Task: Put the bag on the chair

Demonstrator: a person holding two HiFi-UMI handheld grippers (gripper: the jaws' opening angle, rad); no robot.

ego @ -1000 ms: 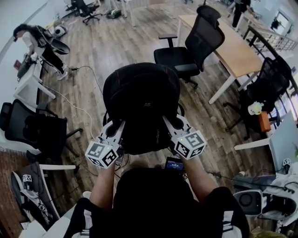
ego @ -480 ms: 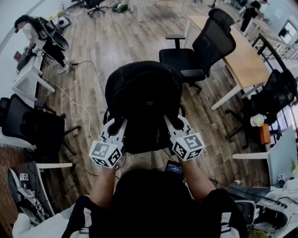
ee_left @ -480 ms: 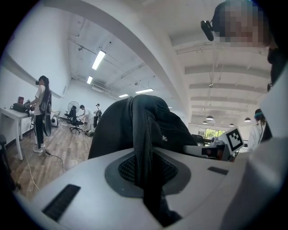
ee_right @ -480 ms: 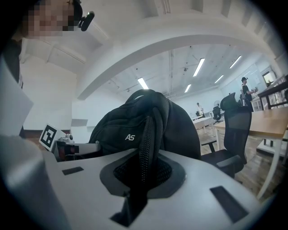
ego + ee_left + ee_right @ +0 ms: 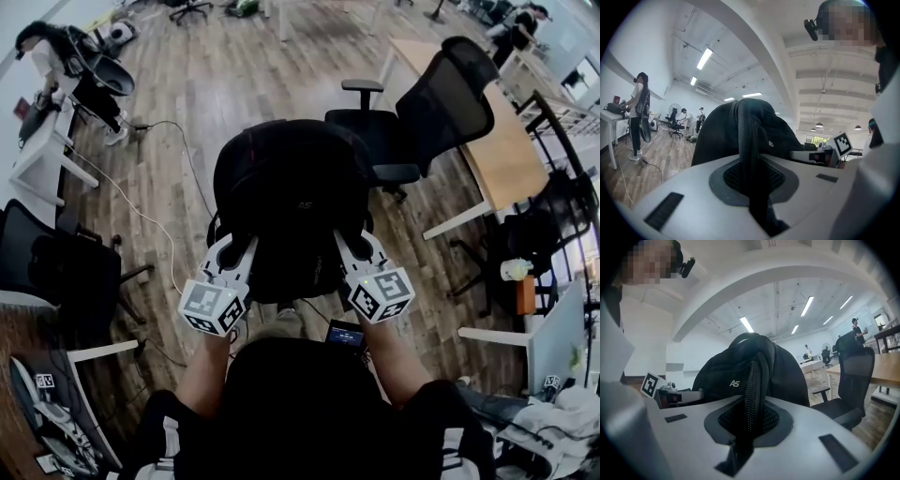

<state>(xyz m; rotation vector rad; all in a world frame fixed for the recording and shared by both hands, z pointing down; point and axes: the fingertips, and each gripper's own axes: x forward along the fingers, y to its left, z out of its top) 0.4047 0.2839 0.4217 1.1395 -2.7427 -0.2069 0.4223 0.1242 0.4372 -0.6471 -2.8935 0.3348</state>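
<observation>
An open office with a wood-plank floor (image 5: 234, 75) spreads out below, with a wooden-topped desk (image 5: 506, 150) at the right and a loose cable (image 5: 141, 211) trailing across the boards. A person (image 5: 56, 66) stands at a white desk far off at the upper left.

The black bag (image 5: 286, 197) hangs in the air in front of the holder, carried between both tools and resting on nothing. The left hand-held gripper (image 5: 232, 251) is clenched on a woven strap (image 5: 747, 140) that runs down between its jaws and fills the gap. The right hand-held gripper (image 5: 352, 248) is likewise clamped on a second strap (image 5: 752, 390), which has a ribbed edge and is pinched between its jaws. Both grippers sit at the bag's near side, left and right of it.

The black mesh chair (image 5: 412, 122) stands beyond the bag and to its right, beside the desk's near long edge; its seat is bare. Another dark chair (image 5: 56, 272) stands well apart at the left.
</observation>
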